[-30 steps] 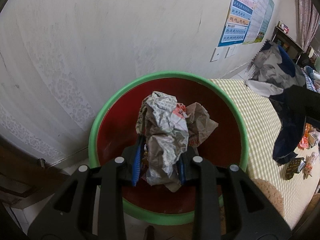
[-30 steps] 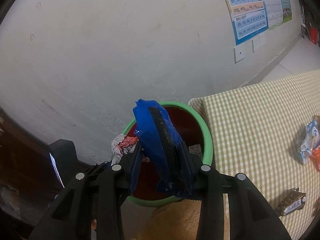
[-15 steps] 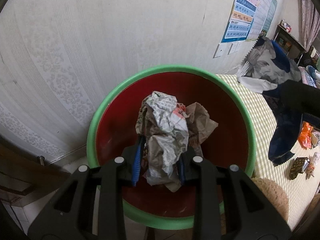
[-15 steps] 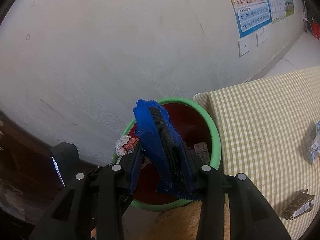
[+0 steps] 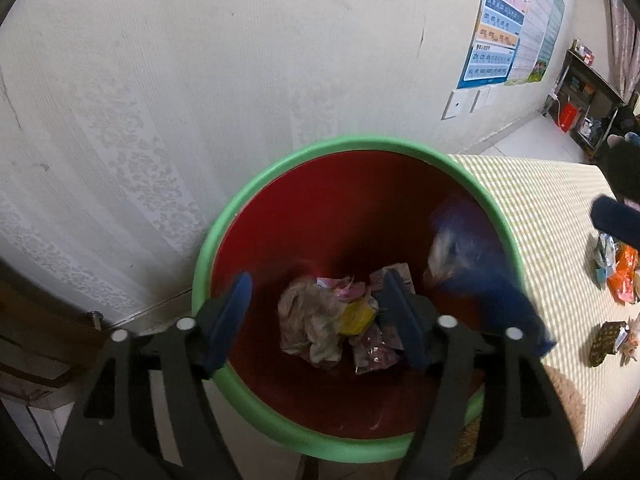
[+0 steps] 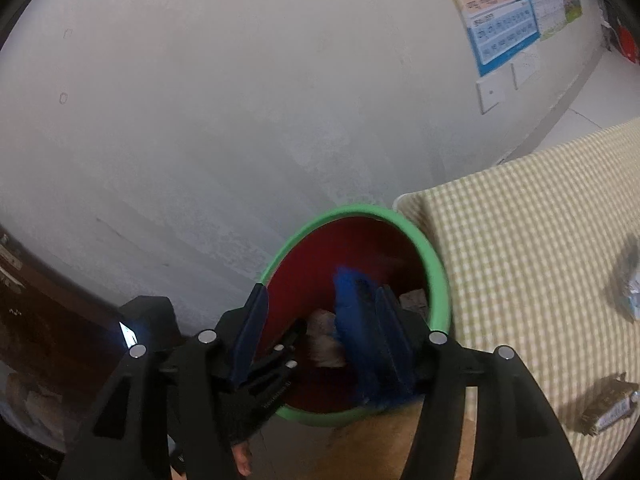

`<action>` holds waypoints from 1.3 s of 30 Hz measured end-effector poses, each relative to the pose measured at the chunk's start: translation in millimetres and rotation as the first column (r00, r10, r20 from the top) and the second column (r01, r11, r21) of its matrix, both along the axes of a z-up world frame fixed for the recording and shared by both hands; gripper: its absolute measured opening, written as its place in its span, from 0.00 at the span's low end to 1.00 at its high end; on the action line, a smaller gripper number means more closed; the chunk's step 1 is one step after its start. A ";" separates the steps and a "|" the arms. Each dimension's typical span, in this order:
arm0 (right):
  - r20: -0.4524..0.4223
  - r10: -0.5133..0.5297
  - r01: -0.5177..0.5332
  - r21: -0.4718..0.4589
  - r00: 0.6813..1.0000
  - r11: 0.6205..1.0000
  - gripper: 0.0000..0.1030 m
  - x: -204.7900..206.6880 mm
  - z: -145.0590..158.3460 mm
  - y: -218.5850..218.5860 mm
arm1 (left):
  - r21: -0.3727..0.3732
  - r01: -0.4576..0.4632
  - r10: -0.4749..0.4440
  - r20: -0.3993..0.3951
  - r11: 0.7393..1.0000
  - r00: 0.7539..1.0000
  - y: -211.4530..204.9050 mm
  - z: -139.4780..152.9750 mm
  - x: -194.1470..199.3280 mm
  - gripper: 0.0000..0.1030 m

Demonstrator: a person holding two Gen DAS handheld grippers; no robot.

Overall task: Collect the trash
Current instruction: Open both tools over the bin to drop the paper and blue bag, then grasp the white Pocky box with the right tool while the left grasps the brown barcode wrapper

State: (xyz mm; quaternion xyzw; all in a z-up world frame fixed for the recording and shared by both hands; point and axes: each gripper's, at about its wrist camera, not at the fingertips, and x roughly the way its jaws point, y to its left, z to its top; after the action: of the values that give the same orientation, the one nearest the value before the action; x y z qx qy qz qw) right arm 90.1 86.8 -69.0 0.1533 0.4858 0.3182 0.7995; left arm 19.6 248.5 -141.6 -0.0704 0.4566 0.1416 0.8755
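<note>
- Now, from my left wrist view, the left tool (image 5: 316, 318) hangs over the bin (image 5: 248, 204), a red tub with a green rim sitting low in the middle of the frame; its jaws have just been opening and stand apart, pressing on nothing.
- I see the crumpled paper (image 5: 310, 326) lying loose at the bottom of the bin, in line between the two blue pads, among other scraps with a yellow patch and a pinkish wrapper.
- I see the blue wrapper (image 5: 484, 280) blurred at the right inside of the bin, against its wall.
- From my right wrist view, the right tool (image 6: 320, 322) sits at the bottom middle of the frame above the same bin (image 6: 438, 276); its jaws have just been opening and are spread.
- I see the blue wrapper (image 6: 354, 320) there close against the right-hand pad, with a clear gap to the left-hand pad; whether it still touches that pad I cannot tell through the blur.
- I see the checked cloth (image 6: 528, 232) just beside the bin on the right of the frame, with a dark packet (image 6: 608, 410) lying on it at lower right.
- I see wall charts (image 5: 504, 24) at the upper right of the left view.
</note>
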 end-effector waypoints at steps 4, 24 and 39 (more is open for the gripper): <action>-0.001 -0.087 0.087 -0.039 0.996 0.995 0.56 -11.6 -4.0 -44.7 | 0.007 0.019 -0.019 0.001 1.000 1.000 -8.2 3.9 -1.5 0.65; -0.177 -0.709 0.639 -0.328 0.682 0.696 0.37 -67.7 -96.6 -339.3 | -0.048 0.547 -0.546 0.022 0.836 0.837 -217.1 37.5 -4.4 0.67; -0.122 -0.626 0.620 -0.090 0.770 0.779 0.34 -96.6 -31.1 -341.9 | -0.091 0.630 -0.636 -0.153 0.771 0.756 -291.6 -19.7 16.3 0.19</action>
State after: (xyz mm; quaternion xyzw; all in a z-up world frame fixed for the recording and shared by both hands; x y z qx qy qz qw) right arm -6.5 -255.1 -100.0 0.3102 0.4712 0.0123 0.8256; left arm 35.8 -43.1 -161.2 0.0861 0.5307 -0.1647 0.8269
